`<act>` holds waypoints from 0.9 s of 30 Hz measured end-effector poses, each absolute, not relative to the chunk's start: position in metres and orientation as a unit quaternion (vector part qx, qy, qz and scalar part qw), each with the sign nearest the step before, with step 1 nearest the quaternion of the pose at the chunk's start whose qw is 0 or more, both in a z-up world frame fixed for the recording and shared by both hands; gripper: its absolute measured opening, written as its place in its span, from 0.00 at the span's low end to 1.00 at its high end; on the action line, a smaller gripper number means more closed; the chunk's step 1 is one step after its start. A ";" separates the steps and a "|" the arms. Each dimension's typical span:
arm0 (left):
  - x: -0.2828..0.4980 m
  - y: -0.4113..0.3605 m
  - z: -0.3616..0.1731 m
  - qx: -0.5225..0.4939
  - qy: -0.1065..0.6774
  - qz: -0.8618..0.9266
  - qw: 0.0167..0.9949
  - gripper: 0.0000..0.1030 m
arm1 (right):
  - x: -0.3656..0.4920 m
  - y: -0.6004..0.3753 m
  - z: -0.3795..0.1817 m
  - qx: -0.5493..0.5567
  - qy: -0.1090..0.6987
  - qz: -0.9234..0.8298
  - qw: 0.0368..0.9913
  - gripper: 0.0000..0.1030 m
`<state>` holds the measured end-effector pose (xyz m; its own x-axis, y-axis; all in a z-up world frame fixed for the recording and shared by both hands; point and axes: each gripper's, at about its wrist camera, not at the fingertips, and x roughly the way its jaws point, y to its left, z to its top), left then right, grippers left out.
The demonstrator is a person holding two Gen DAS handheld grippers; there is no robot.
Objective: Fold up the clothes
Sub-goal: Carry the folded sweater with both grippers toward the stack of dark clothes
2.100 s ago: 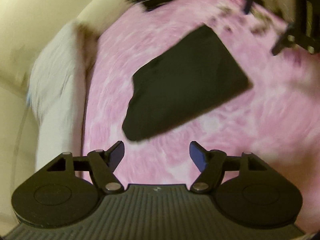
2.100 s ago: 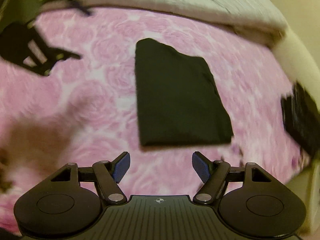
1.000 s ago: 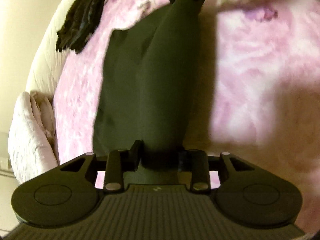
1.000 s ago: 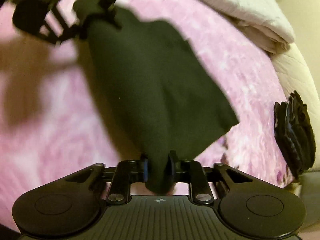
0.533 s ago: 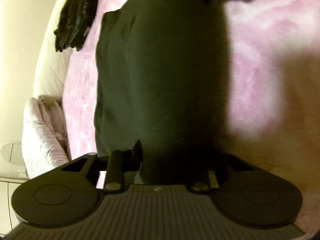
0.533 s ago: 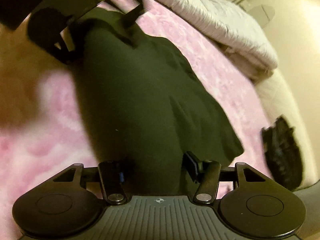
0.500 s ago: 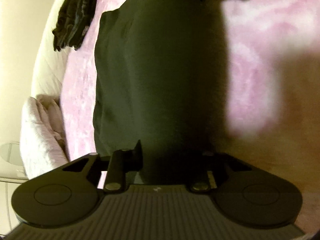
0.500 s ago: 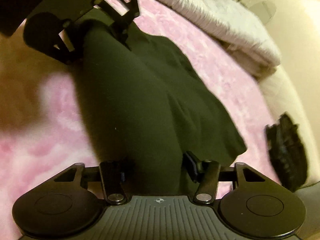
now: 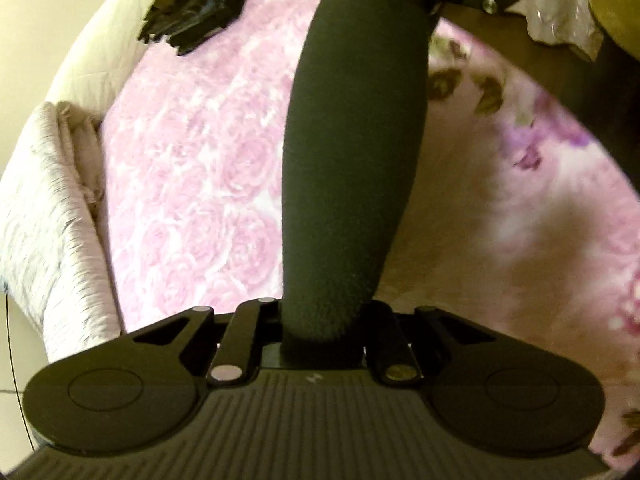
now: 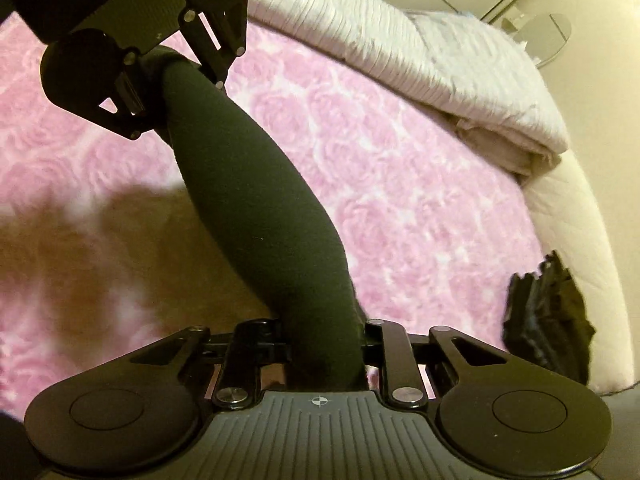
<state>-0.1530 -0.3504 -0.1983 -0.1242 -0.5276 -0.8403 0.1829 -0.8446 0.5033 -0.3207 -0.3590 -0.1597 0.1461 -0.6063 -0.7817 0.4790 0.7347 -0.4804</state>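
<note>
Lifted off the bed now, the garment point(image 9: 352, 152) stretches taut between both grippers. Left gripper point(image 9: 320, 320) and right gripper point(image 10: 320, 344) have just been closing, each clamped on an end, above the pink sheet point(image 10: 400, 168).

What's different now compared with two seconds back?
The black garment, then folded flat on the pink bedspread, now hangs stretched between both tongs. Left tongs and right tongs have just been closing and now clamp its ends. Unchanged: dark clothes pile and white blanket.
</note>
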 end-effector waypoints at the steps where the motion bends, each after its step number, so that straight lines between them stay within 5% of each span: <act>1: -0.153 -0.344 -0.189 0.613 -0.143 -0.737 0.246 0.11 | -0.320 -0.349 -0.151 -0.063 0.545 -0.361 0.754 0.20; 13: -0.174 -0.273 -0.123 0.576 -0.182 -0.749 0.271 0.11 | -0.332 -0.259 -0.072 -0.084 0.518 -0.419 0.741 0.20; 27: -0.263 -0.267 -0.100 0.560 -0.229 -0.754 0.257 0.11 | -0.409 -0.233 -0.048 -0.051 0.498 -0.476 0.723 0.20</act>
